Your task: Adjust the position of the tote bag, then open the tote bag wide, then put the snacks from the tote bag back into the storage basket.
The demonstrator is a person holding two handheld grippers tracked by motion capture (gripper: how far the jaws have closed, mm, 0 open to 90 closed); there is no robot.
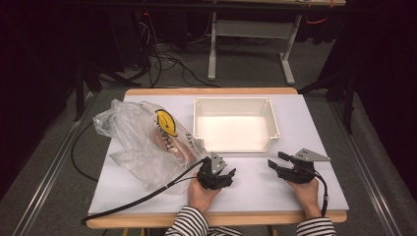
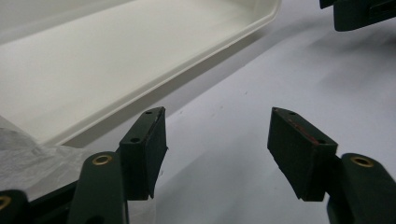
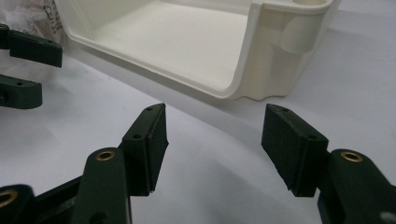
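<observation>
Plastic bag (image 1: 142, 142) left of left gripper (image 1: 227, 175), just beside, untouched; white bin (image 1: 236, 142) beyond; right gripper (image 1: 276, 162) further right; both jaw pairs apart, empty.

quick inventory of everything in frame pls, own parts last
plastic bag: 1, clear with a yellow mark and printed lettering, crumpled on the left of the table, something reddish-brown inside that I cannot identify
plastic bin: 1, cream-white, open top, empty, centre of the table toward the far edge
table: 1, white top with wooden edging
frame with legs: 1, light grey, on the floor beyond the table
cables: several, black, on the floor at the back left
left tongs: 1, black, open, nothing between the jaws, near the bag
right tongs: 1, black, open, nothing held, right of centre
hands: 2, striped sleeves, at the near edge
</observation>
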